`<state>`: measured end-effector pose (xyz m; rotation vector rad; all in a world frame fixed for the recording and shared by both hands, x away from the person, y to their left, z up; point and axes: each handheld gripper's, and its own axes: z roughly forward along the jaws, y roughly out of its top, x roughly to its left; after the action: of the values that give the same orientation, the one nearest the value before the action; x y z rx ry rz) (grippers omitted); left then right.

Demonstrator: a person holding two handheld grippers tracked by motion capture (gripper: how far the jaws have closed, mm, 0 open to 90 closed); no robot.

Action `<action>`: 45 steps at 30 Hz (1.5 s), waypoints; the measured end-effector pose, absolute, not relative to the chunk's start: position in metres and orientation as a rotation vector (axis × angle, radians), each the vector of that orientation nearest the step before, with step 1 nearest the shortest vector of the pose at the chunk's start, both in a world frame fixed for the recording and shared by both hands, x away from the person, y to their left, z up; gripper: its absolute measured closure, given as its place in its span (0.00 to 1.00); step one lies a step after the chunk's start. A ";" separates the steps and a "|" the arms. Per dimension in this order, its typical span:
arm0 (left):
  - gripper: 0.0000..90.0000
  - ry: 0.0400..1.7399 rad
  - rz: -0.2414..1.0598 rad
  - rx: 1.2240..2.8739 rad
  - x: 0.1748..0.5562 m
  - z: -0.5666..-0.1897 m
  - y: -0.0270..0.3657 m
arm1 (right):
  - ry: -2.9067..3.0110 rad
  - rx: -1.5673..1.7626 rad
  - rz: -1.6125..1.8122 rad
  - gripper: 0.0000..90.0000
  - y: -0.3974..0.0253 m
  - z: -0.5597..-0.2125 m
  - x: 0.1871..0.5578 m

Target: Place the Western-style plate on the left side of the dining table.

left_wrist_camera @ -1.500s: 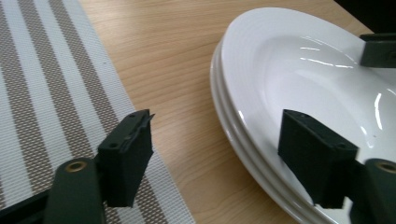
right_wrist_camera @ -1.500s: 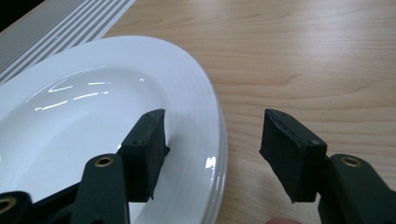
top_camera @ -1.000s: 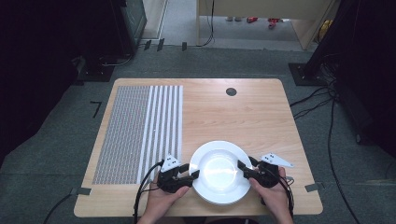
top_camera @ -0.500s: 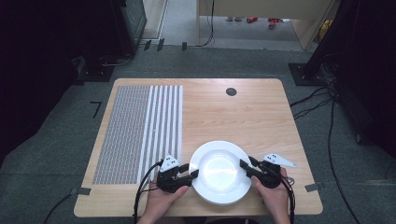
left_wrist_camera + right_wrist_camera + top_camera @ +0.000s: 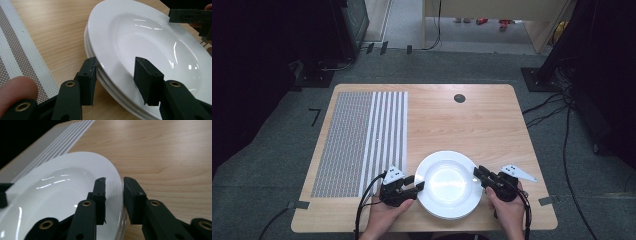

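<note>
White plates (image 5: 446,184), unmarked, rim between parted left tongs (image 5: 117,71) and right tongs (image 5: 114,187).

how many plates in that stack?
3 by the rim edges in the left gripper view: top plate, a second rim under it, a third at the bottom. More could be hidden beneath.

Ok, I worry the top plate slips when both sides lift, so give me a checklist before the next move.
1. Left gripper straddles the rim of the top plate: ok, jaws open.
2. Right gripper straddles the opposite rim: ok.
3. Jaws shut on the rim: not ok, gaps on both.
4. Only the top plate caught, not the stack beneath: cannot tell.
5. Table beyond free for moving: ok.
</note>
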<state>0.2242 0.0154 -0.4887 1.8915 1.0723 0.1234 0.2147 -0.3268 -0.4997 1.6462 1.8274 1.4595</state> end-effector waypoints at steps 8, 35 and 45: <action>0.60 1.083 0.093 1.882 0.225 -0.489 0.017 | 1.776 1.742 1.550 0.77 -0.333 -0.503 0.217; 0.61 1.112 0.054 1.854 0.226 -0.491 0.019 | 1.683 1.949 1.728 0.88 -0.350 -0.508 0.217; 0.60 1.116 0.072 1.858 0.224 -0.492 0.018 | 1.689 1.981 1.799 0.84 -0.351 -0.510 0.219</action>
<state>0.2244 0.0176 -0.4916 1.8585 1.1161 0.0723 0.2188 -0.3507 -0.5105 1.9815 1.6895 1.7991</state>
